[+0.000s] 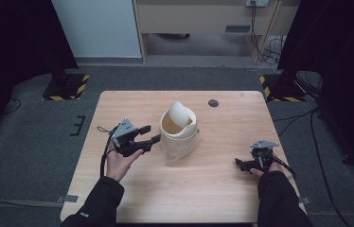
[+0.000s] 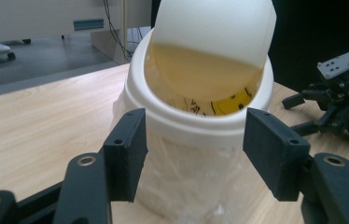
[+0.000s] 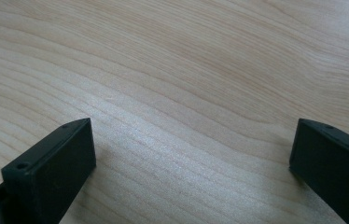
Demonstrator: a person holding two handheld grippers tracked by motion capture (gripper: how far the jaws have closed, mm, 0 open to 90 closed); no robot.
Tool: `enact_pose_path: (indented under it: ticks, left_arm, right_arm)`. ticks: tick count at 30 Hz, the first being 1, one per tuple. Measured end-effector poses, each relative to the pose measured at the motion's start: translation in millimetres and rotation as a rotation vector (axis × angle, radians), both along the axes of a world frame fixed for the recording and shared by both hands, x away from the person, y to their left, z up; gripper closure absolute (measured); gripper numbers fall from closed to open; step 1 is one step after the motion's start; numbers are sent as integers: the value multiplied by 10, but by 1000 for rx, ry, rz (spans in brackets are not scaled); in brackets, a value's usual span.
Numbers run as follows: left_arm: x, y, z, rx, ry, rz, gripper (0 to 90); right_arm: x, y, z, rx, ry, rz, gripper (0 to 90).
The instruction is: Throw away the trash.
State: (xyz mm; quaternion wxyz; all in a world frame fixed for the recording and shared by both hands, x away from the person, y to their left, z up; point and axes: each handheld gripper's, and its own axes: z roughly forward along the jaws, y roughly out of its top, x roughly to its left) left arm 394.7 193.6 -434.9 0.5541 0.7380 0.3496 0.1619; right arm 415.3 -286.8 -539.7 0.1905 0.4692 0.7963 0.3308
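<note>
Small cream swing-lid bin [image 1: 179, 132] stands at table [image 1: 132, 189] centre, clear liner bag [image 2: 186, 186] hanging below rim, lid [image 2: 214, 28] tipped inward.

Left gripper [image 1: 147, 136] just left of bin, jaws apart, clamping nothing. Right gripper [image 1: 244, 164] rests lower right, jaws wide over bare wood.

Advice: approach level, straddle rim squarely, avoid pinching bag, close gently so bin stays upright.

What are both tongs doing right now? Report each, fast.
Left tongs: open, holding nothing, pads apart just short of the bin.
Right tongs: open, holding nothing, over the table.
</note>
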Motion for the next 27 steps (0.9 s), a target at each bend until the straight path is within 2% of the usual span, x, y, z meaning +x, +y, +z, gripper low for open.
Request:
enact_pose_path:
  ticks: [4, 7, 10, 13, 16, 18, 22, 23, 24, 27]
  left_arm:
    - [-99, 101, -96, 21, 22, 9, 363]
    - [-161, 168, -161, 53, 40, 22, 339]
    - [-217, 217, -217, 67, 69, 28, 308]
    - [-273, 248, -284, 104, 88, 30, 270]
    - [-325, 297, -376, 163, 105, 36, 247]
    - [-355, 344, -475, 187, 138, 51, 224]
    - [-349, 448, -636, 324, 220, 95, 193]
    - [-337, 470, -653, 348, 229, 105, 185]
    - [-324, 494, -666, 366, 235, 118, 175]
    - [-302, 559, -688, 381, 249, 151, 153]
  right_arm:
    - [0, -1, 0, 0, 0, 1, 5]
    - [0, 0, 0, 0, 0, 0, 5]
    - [0, 0, 0, 0, 0, 0, 5]
    - [0, 0, 0, 0, 0, 0, 5]
    - [0, 0, 0, 0, 0, 0, 5]
    - [0, 1, 0, 0, 0, 1, 5]
    - [0, 0, 0, 0, 0, 1, 5]
    - [0, 0, 0, -1, 0, 1, 5]
    - [0, 0, 0, -1, -1, 1, 5]
    - [0, 0, 0, 0, -1, 1, 5]
